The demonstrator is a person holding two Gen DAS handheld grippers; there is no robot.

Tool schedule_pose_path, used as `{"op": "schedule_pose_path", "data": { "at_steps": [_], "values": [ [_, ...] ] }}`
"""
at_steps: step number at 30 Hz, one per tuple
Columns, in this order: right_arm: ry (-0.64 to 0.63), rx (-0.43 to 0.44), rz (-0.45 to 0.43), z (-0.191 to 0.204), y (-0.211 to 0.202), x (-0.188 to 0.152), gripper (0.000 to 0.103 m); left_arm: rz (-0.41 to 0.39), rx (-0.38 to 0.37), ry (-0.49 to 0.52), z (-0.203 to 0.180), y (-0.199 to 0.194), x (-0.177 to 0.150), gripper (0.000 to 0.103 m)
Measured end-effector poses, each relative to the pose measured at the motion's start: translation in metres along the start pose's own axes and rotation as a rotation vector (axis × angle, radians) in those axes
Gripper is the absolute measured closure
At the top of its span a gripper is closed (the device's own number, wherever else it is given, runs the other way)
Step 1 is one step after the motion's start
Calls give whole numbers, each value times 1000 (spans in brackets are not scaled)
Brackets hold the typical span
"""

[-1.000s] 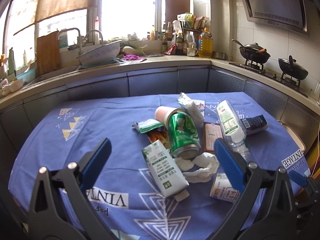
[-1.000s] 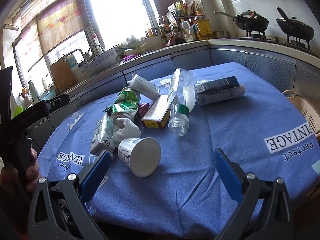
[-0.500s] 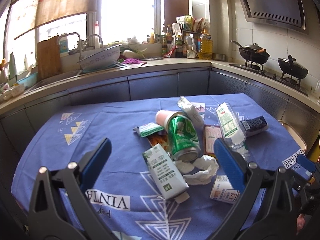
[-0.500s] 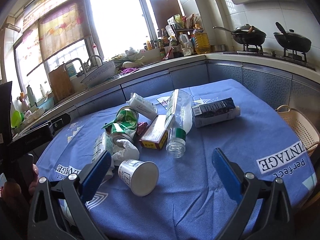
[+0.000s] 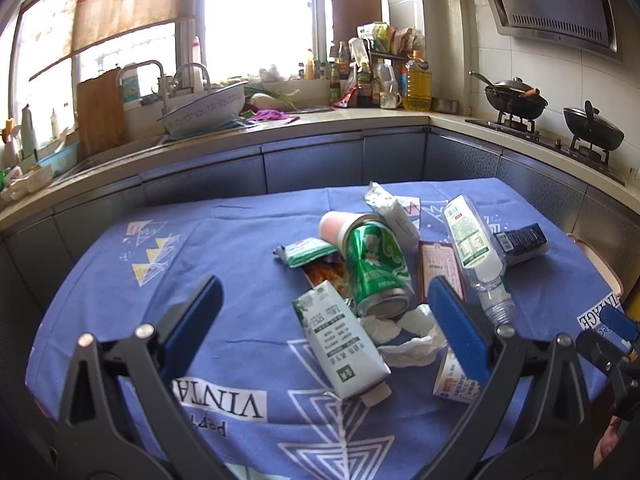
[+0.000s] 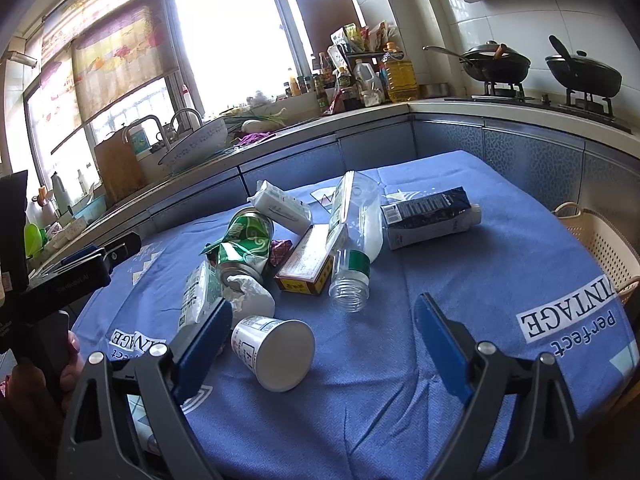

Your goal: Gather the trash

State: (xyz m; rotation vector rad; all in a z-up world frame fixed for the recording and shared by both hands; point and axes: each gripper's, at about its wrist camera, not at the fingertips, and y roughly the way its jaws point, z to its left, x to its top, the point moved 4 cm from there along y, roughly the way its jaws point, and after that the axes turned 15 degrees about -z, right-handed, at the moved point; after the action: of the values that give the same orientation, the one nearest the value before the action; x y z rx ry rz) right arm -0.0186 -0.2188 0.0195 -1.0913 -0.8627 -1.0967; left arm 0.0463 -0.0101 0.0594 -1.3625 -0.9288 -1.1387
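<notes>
Kitchen; blue-clothed surface [image 6: 460, 320] w/ trash pile [image 5: 376, 276]. Both grippers hover tilted down: left gripper [image 5: 320, 320] wide open, empty; right gripper [image 6: 324, 344] wide, just narrowing slightly, nothing gripped.

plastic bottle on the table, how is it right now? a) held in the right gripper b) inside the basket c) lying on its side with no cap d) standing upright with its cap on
c: the plastic bottle lies on its side on the blue tablecloth, its open, capless mouth facing the camera, leaning on the flat box beside it.
</notes>
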Motion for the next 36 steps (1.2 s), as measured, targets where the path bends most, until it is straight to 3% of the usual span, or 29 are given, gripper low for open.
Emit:
{"op": "schedule_pose_path", "data": {
  "at_steps": [36],
  "values": [
    [-4, 0, -6, 2, -3, 0, 16, -2, -2, 7, 1, 1, 1, 4]
  ]
}}
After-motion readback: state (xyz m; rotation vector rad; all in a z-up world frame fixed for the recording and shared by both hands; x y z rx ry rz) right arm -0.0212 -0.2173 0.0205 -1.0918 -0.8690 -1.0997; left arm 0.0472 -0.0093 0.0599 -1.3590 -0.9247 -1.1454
